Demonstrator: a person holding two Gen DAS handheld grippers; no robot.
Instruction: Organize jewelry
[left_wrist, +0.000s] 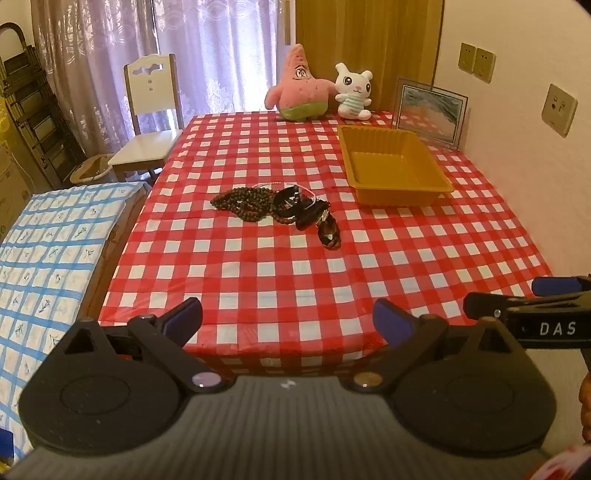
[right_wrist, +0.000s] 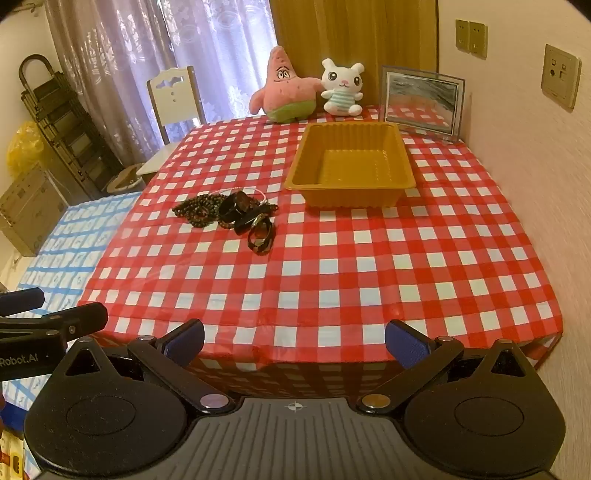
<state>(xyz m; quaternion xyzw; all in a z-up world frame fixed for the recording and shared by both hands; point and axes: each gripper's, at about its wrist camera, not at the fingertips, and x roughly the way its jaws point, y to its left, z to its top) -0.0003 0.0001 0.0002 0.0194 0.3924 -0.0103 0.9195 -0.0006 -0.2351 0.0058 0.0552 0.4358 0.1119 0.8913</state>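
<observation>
A heap of dark jewelry (left_wrist: 280, 206) (right_wrist: 231, 214) lies mid-table on the red checked cloth: brown bead strings (left_wrist: 240, 201) (right_wrist: 195, 210), black bangles (left_wrist: 290, 205) (right_wrist: 236, 208), and a glossy dark bracelet (left_wrist: 330, 233) (right_wrist: 261, 235) nearest me. An empty yellow tray (left_wrist: 436, 182) (right_wrist: 295, 173) stands behind and right of the heap. My left gripper (left_wrist: 288, 321) hangs open over the table's near edge, nothing between its blue pads. My right gripper (right_wrist: 293, 341) is likewise open and empty, just right of the left one (right_wrist: 55, 321).
Two plush toys, pink (left_wrist: 299, 86) (right_wrist: 284, 88) and white (left_wrist: 352, 92) (right_wrist: 341, 88), sit at the far edge beside a framed picture (left_wrist: 432, 110) (right_wrist: 423, 101). A wall runs along the right. A white chair (left_wrist: 147, 122) (right_wrist: 173, 110) and a blue checked surface (left_wrist: 48, 251) stand left.
</observation>
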